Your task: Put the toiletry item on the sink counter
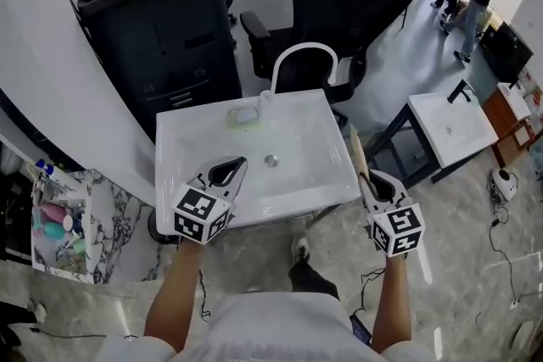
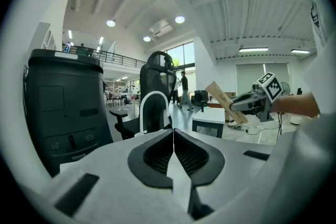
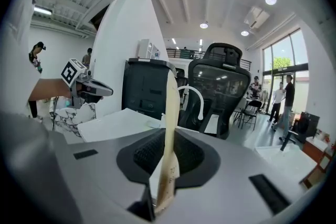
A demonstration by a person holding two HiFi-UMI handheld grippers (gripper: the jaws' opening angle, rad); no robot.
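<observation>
My right gripper (image 3: pixel 169 139) is clamped on the toiletry item (image 3: pixel 170 102), a slim beige carton sticking out past the jaw tips, held in the air beside the sink counter's (image 1: pixel 297 182) right front corner. My left gripper (image 2: pixel 173 136) (jaws pressed together, nothing between them) hovers over the counter's near left edge.

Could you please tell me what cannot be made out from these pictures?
- Right gripper view: the print on the beige packet gripped by the right tool is too small, and partly hidden between the jaws.
- Head view: the small object at the back edge of the sink is too small to identify.
- Head view: the colourful items at the left are tiny and indistinct.
</observation>
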